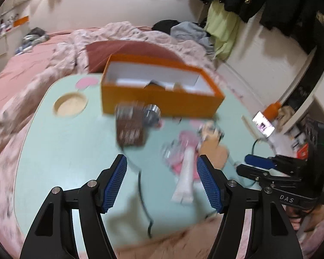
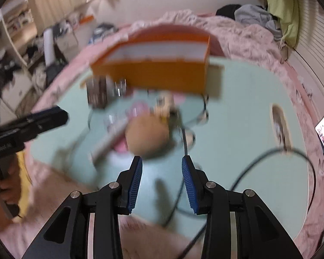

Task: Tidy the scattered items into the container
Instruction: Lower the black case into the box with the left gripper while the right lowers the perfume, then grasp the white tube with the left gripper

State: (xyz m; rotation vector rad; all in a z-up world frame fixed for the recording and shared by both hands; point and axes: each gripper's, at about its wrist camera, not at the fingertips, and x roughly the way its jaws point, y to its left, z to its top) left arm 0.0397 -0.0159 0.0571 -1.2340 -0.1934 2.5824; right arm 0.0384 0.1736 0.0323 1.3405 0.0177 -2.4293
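Orange cardboard box (image 1: 162, 101) sat at the far side of our mint worktop (image 1: 75, 161); scattered items, a brown pouch (image 1: 130, 129) among them, lay before it. Our left gripper (image 1: 162, 181) and right gripper (image 2: 162, 179) hovered empty, jaws apart.

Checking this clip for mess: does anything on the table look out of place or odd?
Several items still lie scattered outside the orange box: a brown patterned packet and a metal cylinder against its front, and a tan plush toy on pink things. A black cable trails across the table.
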